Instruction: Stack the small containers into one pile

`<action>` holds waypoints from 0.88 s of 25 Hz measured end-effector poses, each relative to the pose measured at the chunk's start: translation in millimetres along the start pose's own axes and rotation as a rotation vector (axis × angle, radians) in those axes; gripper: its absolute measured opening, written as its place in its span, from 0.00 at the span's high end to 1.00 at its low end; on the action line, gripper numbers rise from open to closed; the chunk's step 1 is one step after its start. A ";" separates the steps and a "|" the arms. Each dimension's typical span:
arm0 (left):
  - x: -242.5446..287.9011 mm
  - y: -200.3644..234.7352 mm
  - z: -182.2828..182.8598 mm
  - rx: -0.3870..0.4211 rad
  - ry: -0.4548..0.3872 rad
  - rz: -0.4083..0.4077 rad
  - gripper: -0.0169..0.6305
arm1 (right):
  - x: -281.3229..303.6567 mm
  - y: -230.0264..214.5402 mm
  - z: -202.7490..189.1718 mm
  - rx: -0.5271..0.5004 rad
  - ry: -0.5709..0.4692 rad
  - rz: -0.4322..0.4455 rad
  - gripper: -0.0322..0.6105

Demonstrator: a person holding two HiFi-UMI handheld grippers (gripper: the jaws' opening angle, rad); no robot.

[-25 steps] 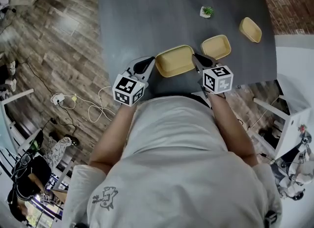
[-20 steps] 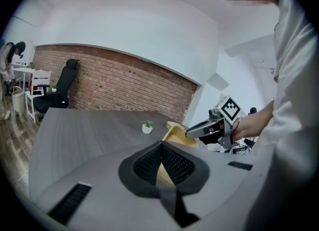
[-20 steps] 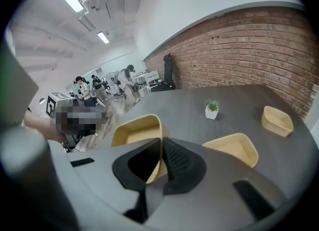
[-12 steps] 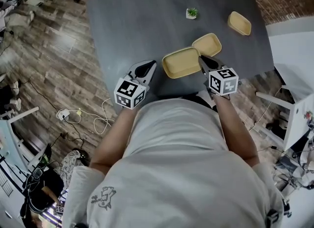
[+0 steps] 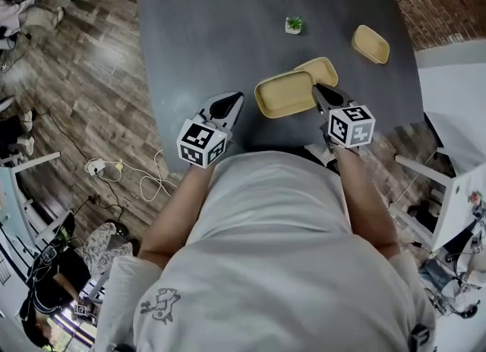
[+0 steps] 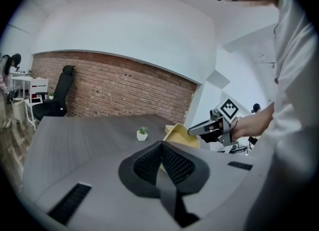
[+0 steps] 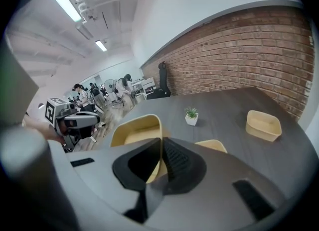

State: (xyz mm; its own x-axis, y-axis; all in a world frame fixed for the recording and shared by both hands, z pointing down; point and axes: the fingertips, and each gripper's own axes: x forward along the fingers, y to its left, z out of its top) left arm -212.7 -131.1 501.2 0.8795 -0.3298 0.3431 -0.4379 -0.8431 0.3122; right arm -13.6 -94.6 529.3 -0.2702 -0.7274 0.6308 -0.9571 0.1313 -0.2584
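Observation:
A large yellow container (image 5: 282,94) hangs tilted just over the dark table (image 5: 213,32). My right gripper (image 5: 322,97) is shut on the rim at its right end, and that rim (image 7: 132,133) runs in between the jaws in the right gripper view. The container's far right corner overlaps a medium yellow container (image 5: 322,70). A small yellow container (image 5: 370,43) lies further to the right. My left gripper (image 5: 234,102) is shut and empty, just left of the held container (image 6: 178,134) and not touching it.
A tiny potted plant (image 5: 293,24) stands on the table beyond the containers. The table's near edge runs right under both grippers. Wooden floor with a cable (image 5: 148,180) lies to the left, white furniture (image 5: 456,191) to the right, and a brick wall (image 7: 239,60) behind.
My right gripper has carried the large container to the right, until it overlaps the medium one. The left gripper has followed alongside, still shut.

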 end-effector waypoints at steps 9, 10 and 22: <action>48.1 -33.4 1.2 -0.056 -0.023 0.121 0.96 | -6.7 -62.0 1.6 -0.026 0.047 0.095 0.92; 53.9 -37.3 1.3 -0.064 -0.026 0.133 0.96 | -7.8 -69.0 1.8 -0.020 0.049 0.107 0.92; 118.6 -78.5 16.6 -0.099 -0.064 0.259 0.96 | -15.3 -130.5 4.4 -0.046 0.082 0.242 0.92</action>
State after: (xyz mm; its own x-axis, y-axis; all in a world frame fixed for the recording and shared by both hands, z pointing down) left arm -71.0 -111.0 502.7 0.7448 -0.5574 0.3668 -0.6626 -0.6831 0.3073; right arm 115.9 -103.6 550.2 -0.4976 -0.6143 0.6123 -0.8668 0.3266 -0.3768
